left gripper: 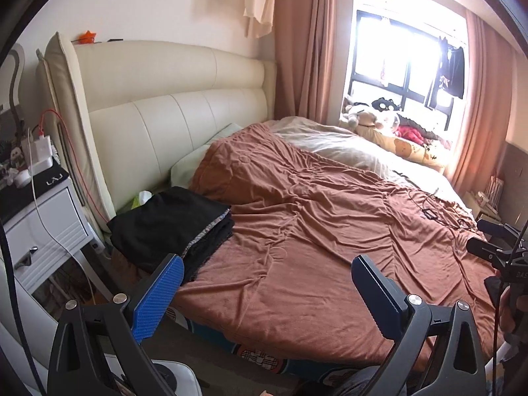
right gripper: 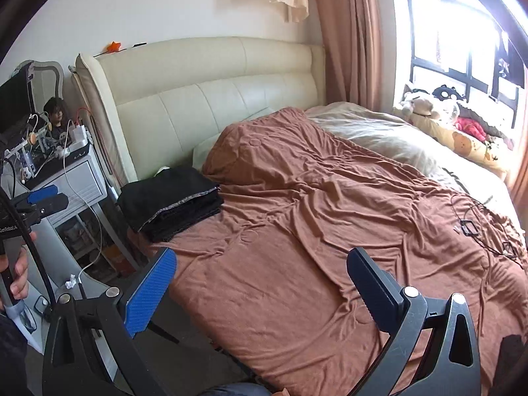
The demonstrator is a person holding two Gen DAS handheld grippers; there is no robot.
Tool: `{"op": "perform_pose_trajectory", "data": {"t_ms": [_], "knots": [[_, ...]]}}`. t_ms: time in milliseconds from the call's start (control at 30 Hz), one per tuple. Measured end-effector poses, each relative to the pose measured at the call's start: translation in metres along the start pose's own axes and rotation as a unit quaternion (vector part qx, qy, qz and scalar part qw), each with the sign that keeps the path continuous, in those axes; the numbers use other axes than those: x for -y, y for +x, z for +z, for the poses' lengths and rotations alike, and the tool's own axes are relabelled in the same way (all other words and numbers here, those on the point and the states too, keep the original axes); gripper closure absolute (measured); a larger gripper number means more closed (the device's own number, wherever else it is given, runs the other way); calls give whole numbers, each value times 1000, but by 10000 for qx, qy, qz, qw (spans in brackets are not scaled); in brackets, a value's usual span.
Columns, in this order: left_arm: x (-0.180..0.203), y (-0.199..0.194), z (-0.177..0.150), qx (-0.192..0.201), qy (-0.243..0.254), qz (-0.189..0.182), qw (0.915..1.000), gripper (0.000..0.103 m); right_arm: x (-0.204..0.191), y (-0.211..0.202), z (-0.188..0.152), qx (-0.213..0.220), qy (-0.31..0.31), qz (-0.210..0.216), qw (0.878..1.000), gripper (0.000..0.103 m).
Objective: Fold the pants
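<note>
Both claws, left claw (left gripper: 265, 270) and right claw (right gripper: 262, 265), gape over bare blanket (left gripper: 313, 231); folded pants (left gripper: 171, 221) hug its left edge.

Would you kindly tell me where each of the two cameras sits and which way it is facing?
Left wrist: sits on the left gripper above the bed's foot corner, facing the headboard and window; its open fingers and, at right, the right gripper show.
Right wrist: sits on the right gripper, facing the same way; its open fingers, the left gripper and the hand holding it show.
Shared: folded black pants on the brown blanket, nightstand, curtain.
</note>
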State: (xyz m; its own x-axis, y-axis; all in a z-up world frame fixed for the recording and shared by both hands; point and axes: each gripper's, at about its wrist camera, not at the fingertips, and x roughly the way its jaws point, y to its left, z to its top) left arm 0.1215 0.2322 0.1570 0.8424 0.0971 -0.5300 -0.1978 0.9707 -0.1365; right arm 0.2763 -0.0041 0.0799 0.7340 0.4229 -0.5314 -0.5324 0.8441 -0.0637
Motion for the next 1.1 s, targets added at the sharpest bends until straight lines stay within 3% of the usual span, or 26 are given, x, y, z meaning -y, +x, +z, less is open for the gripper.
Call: {"op": "perform_pose_trajectory", "data": {"t_ms": [433, 1100], "knots": [[54, -50, -55, 390, 483, -168, 9979, 0, 3, -78, -54, 192, 251, -470, 9984, 0], [110, -79, -121, 760, 612, -448, 9942, 0, -3, -137, -135, 523, 249, -899, 9943, 0]]}}
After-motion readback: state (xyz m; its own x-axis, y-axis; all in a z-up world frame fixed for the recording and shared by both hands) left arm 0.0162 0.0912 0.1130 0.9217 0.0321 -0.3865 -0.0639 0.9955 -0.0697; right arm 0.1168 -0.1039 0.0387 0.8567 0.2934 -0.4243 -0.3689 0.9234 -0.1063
